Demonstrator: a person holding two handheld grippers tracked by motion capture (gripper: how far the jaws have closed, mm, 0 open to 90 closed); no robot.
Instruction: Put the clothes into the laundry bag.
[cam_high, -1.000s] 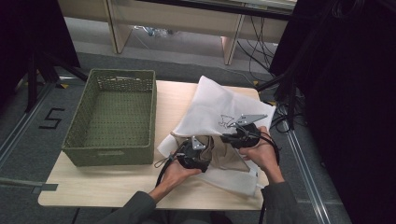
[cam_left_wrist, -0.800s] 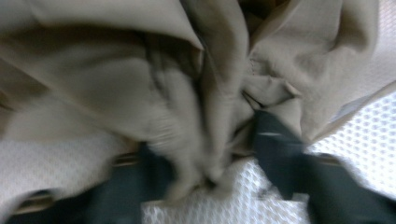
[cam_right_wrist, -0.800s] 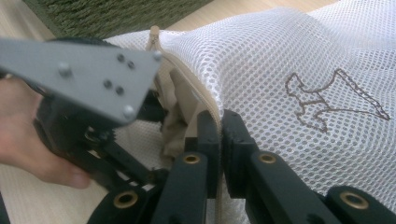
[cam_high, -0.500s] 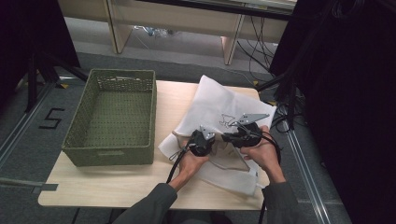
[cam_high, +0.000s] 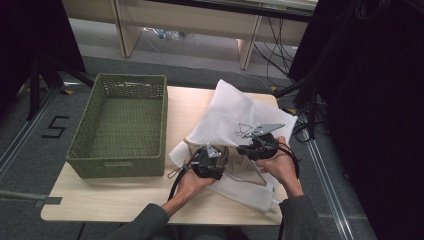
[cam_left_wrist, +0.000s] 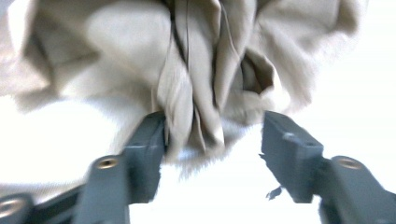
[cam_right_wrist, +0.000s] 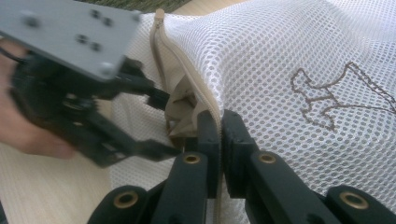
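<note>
A white mesh laundry bag (cam_high: 235, 112) lies on the table with its mouth towards me. Crumpled beige cloth (cam_left_wrist: 196, 70) sits in that mouth. My left gripper (cam_left_wrist: 212, 128) is at the opening; its jaws have just been opening. A fold of the cloth hangs between them against one jaw, and the other jaw stands apart from it. My right gripper (cam_right_wrist: 220, 123) is shut on the bag's zipper edge (cam_right_wrist: 187, 70) and holds it up. The right gripper view has the left gripper (cam_right_wrist: 167, 123) close by, pointing at the beige cloth (cam_right_wrist: 184, 107).
A green woven basket (cam_high: 120, 125) stands empty on the left half of the wooden table (cam_high: 100, 200). The bag (cam_right_wrist: 280, 60) bears a brown embroidered animal. Black stands and cables crowd the floor beyond the right edge.
The left gripper pushed forward into the bag's mouth, then drew back towards me to about where it started. The right gripper and the bag edge it holds stayed put.
</note>
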